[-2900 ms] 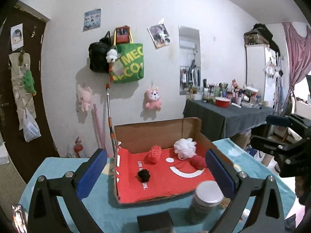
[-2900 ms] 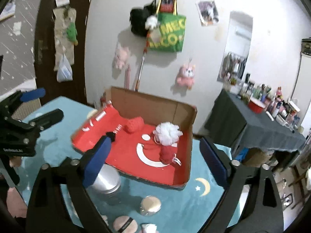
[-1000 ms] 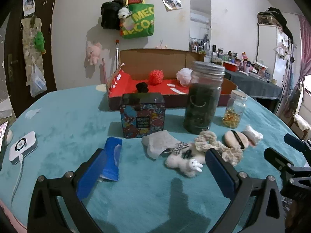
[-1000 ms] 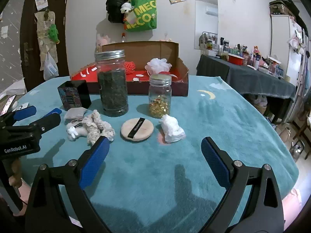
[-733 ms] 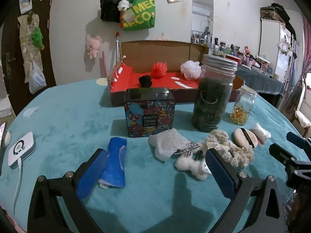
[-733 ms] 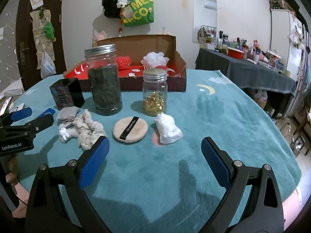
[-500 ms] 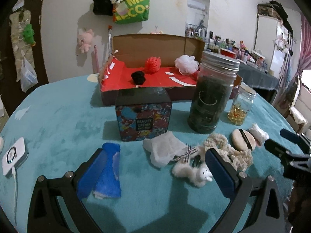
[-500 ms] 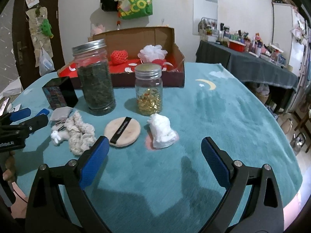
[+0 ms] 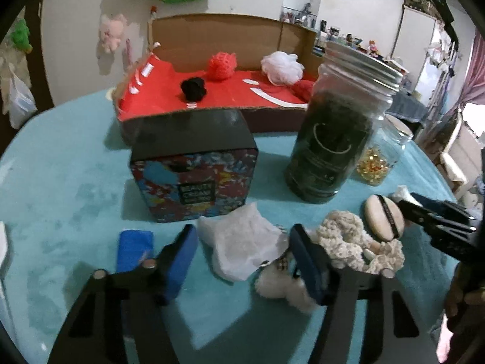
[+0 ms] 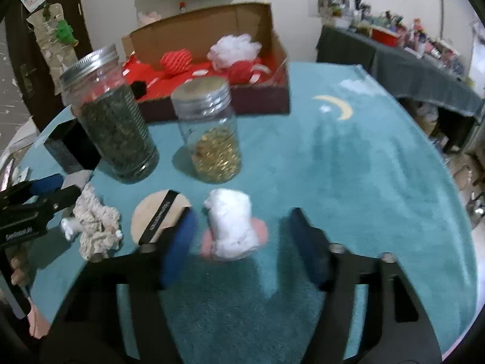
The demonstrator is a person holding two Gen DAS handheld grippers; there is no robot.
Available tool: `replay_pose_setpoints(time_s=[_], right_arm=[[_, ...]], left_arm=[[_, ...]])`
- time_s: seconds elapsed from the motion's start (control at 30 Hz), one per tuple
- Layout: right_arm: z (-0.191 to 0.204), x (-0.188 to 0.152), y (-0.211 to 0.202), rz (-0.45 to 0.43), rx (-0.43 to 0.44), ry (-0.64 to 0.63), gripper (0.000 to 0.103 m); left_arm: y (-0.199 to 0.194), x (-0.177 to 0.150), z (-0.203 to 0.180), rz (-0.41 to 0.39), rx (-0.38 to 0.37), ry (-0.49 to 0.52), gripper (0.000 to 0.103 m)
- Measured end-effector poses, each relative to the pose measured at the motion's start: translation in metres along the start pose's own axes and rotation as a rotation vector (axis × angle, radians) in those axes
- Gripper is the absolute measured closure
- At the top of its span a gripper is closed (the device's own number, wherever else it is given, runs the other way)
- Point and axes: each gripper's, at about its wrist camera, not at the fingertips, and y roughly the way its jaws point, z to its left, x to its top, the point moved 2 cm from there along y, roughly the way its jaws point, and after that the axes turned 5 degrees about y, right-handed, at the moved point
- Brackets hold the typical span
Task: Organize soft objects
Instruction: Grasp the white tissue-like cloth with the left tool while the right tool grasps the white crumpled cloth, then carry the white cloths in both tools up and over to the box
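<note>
My left gripper (image 9: 244, 261) hangs low over the teal table, its jaws closing around a crumpled white cloth (image 9: 242, 242); the blue pads are not pressing on it. A white plush bunny (image 9: 279, 285) and a cream scrunchie (image 9: 348, 242) lie just to its right. My right gripper (image 10: 242, 247) is closing too, with a white and pink soft bundle (image 10: 232, 227) between its fingers and a gap left on the right side. A tan powder puff (image 10: 160, 215) lies to its left. The red-lined cardboard box (image 9: 145, 91) at the back holds red, black and white soft items.
A patterned tin (image 9: 194, 176), a tall dark jar (image 9: 330, 139) and a small jar of gold bits (image 10: 212, 145) stand between the grippers and the box. A folded blue cloth (image 9: 133, 248) lies at the left. A dark side table (image 10: 424, 75) stands beyond the table's right edge.
Both grippers have moved forward and tipped down toward the soft things. Their jaws have narrowed from wide open, the left around the white cloth, the right around the white and pink bundle.
</note>
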Motion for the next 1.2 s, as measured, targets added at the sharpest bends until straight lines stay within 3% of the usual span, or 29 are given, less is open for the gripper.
replay_pose_setpoints(time_s=[0.03, 0.2, 0.37, 0.5, 0.83, 1.2], right_arm=[[0.000, -0.001, 0.002, 0.010, 0.011, -0.004, 0.063], [0.004, -0.003, -0.001, 0.004, 0.049, -0.032, 0.078], [0.010, -0.004, -0.003, -0.011, 0.052, -0.061, 0.082], [0.010, 0.000, -0.007, -0.021, 0.074, -0.044, 0.083], [0.035, 0.010, -0.038, -0.086, 0.144, -0.091, 0.084], [0.056, 0.010, -0.037, -0.073, 0.216, -0.117, 0.084]], left_arm=[[0.000, 0.000, 0.000, 0.002, -0.010, -0.002, 0.047], [0.001, 0.000, 0.001, 0.002, -0.028, 0.001, 0.055], [0.003, 0.002, 0.005, 0.008, -0.023, -0.001, 0.077], [0.001, 0.003, 0.008, 0.008, -0.014, 0.003, 0.084], [-0.031, 0.005, -0.004, -0.047, -0.046, 0.045, 0.084], [-0.039, 0.010, -0.021, -0.075, -0.092, 0.096, 0.084]])
